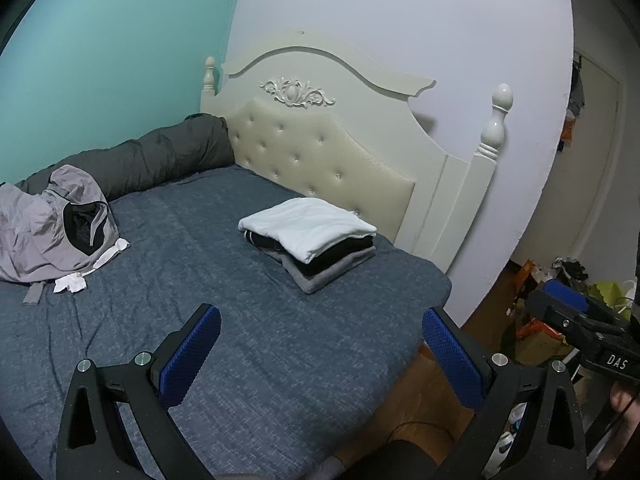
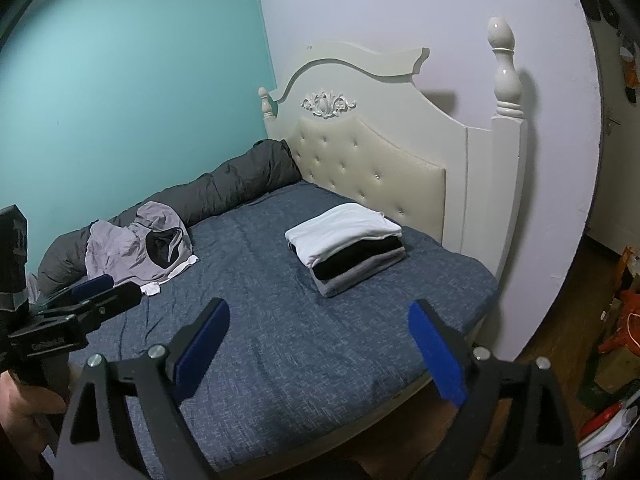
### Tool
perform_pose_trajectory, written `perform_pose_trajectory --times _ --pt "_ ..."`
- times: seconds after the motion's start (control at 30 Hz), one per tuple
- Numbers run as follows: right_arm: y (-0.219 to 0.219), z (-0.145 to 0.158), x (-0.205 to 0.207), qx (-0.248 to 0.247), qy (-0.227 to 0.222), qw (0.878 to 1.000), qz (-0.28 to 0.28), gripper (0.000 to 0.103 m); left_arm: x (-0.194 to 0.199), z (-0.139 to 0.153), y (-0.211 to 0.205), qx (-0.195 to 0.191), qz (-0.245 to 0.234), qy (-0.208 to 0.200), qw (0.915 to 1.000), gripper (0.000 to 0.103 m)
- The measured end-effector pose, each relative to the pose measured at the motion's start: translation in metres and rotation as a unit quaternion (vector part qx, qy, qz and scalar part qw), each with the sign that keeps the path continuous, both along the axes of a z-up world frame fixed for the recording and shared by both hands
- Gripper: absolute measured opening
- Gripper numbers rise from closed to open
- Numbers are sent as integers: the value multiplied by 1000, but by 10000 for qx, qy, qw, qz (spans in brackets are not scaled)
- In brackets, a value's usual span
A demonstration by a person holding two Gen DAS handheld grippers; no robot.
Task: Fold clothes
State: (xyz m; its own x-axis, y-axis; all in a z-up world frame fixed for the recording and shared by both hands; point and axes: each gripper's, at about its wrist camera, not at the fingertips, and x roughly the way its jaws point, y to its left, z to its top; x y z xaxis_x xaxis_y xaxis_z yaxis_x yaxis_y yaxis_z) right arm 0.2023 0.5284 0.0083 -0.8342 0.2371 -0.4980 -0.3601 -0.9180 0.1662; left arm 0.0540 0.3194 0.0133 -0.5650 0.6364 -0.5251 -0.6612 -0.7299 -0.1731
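A neat stack of folded clothes [image 1: 308,240] [image 2: 344,244], white on top of black and grey, lies on the blue bed near the headboard. At the far left a crumpled pale grey hooded jacket [image 1: 44,232] [image 2: 128,252] rests over a white garment [image 1: 72,282]. My left gripper [image 1: 322,314] hovers open above the sheet, nothing between its blue pads. My right gripper [image 2: 319,307] is open too, over the bed's near part, also holding nothing. Each gripper appears at the edge of the other's view, apart from all the clothes.
A dark grey rolled duvet [image 1: 152,156] runs along the teal wall. The cream tufted headboard [image 1: 320,160] with corner posts closes the far side. The bed's edge [image 1: 432,300] drops to a wooden floor with bags and clutter [image 1: 560,280] on the right.
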Motion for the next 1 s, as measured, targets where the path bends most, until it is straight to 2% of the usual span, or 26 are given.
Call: perform_pose_trajectory --times 1.0 --pt "-8 -5 -2 11 -40 10000 -9 96 3 -4 -7 -87 19 -36 10000 103"
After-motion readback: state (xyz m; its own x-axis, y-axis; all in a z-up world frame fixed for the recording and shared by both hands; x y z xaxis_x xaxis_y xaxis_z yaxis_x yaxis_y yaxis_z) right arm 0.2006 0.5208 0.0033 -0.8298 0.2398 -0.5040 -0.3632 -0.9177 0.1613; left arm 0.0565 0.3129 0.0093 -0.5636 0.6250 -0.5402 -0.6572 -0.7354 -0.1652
